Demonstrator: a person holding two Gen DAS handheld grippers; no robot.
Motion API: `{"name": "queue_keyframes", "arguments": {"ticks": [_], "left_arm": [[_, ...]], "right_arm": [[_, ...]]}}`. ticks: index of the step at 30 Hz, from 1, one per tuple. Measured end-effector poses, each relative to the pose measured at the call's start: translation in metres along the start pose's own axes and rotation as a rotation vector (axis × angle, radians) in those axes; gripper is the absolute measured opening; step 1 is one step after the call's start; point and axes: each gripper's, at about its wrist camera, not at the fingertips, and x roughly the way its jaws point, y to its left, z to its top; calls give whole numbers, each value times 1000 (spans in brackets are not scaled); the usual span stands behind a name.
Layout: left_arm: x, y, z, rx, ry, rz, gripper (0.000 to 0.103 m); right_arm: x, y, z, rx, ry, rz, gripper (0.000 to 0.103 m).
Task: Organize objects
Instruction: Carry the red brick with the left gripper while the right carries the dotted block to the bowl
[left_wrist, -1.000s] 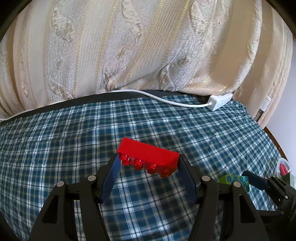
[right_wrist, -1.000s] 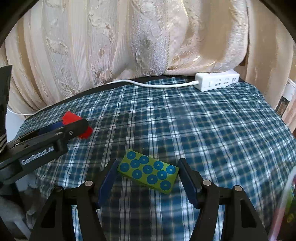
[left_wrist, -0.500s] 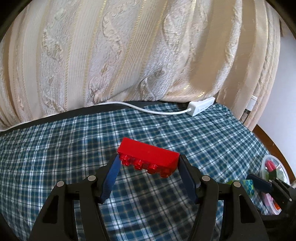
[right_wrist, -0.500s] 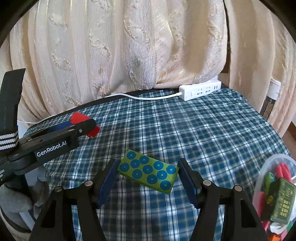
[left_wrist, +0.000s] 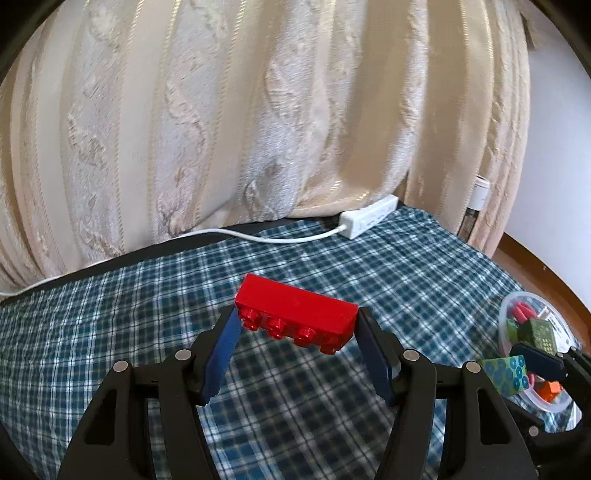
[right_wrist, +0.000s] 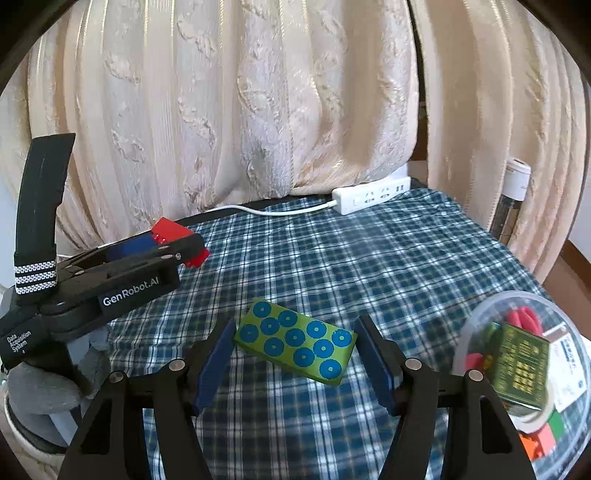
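Note:
My left gripper (left_wrist: 295, 325) is shut on a red studded brick (left_wrist: 295, 312), held end to end above the plaid cloth (left_wrist: 369, 273), studs facing me. My right gripper (right_wrist: 295, 343) is shut on a green block with blue dots (right_wrist: 295, 343), also lifted off the cloth. In the right wrist view the left gripper (right_wrist: 184, 247) shows at the left, with the red brick (right_wrist: 171, 230) poking past its jaws. In the left wrist view the green block (left_wrist: 506, 374) and the right gripper (left_wrist: 539, 363) sit at the lower right, by a clear plastic tub (left_wrist: 508, 310).
The clear tub (right_wrist: 480, 317) at the right holds several small items, among them a green patterned box (right_wrist: 521, 365) and red pieces. A white power strip (right_wrist: 371, 195) with its cable lies at the cloth's far edge, under cream curtains (right_wrist: 258, 110). A gloved hand (right_wrist: 40, 384) holds the left gripper.
Both grippers have risen and swung right with their blocks still held. The clear tub has come into view at the right, and the power strip has slid leftward in both views.

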Motion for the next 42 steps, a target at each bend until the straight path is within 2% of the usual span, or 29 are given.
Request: {"name": "queue_keyframes", "arguments": {"ticks": [15,42], "left_arm": [[-23,-49,-10,101,-16,-61,64],[-17,-110,-38,207,66,-95,65]], "right_arm": [[-44,-44,-13,75,-47,-93,69],[-80,-139,-41,239,-72,-204,69]]}}
